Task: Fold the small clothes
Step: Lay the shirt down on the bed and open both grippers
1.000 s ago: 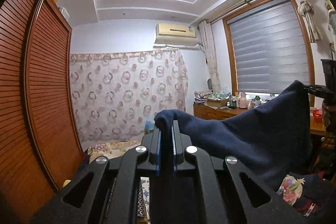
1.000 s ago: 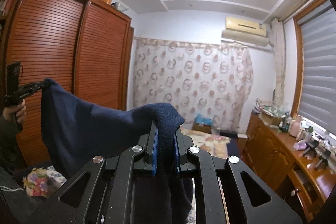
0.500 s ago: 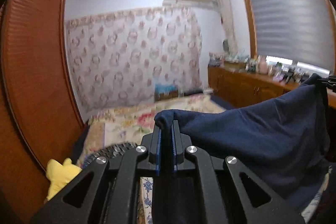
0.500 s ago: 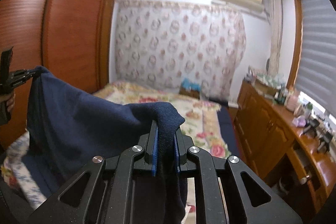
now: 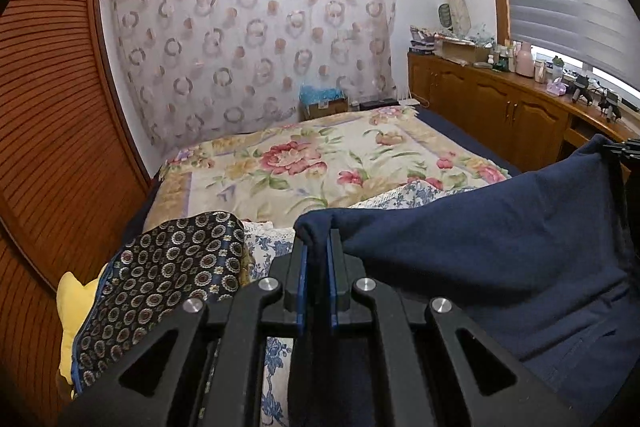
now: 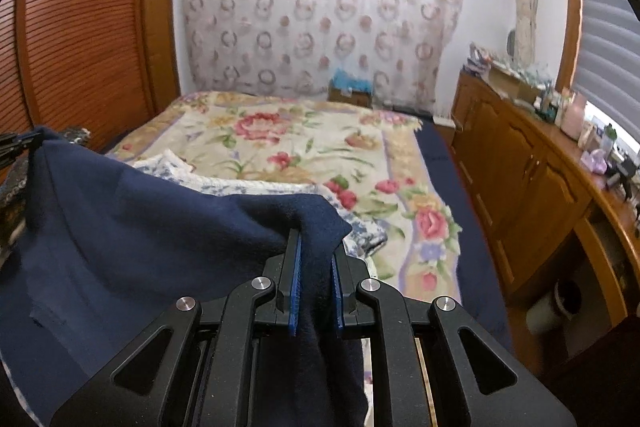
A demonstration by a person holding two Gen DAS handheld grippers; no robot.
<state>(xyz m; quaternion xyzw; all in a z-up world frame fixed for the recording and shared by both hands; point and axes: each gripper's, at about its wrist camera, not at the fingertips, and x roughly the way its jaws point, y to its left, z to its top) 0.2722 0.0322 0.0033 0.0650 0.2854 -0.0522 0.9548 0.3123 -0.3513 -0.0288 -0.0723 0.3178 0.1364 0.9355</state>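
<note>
A navy blue garment (image 5: pixel 500 259) hangs stretched between my two grippers above the bed. My left gripper (image 5: pixel 316 247) is shut on one corner of it, with the cloth bunched over the fingertips. In the right wrist view my right gripper (image 6: pixel 316 247) is shut on the other corner of the navy garment (image 6: pixel 140 211), and cloth trails down between its blue pads. The far tip of the right gripper shows at the right edge of the left wrist view, and the left gripper's tip at the left edge of the right wrist view.
Below lies a bed with a floral cover (image 5: pixel 320 163) and a blue-and-white patterned cloth (image 6: pixel 224 183). A dark cloth with ring print (image 5: pixel 168 279) and something yellow (image 5: pixel 72 299) lie at left. A slatted wardrobe (image 5: pixel 52 131) stands left, a wooden cabinet (image 6: pixel 520 163) right.
Both grippers have come down and tilted forward with the navy garment still held. The views swung from the ceiling and curtain down onto the bed.
</note>
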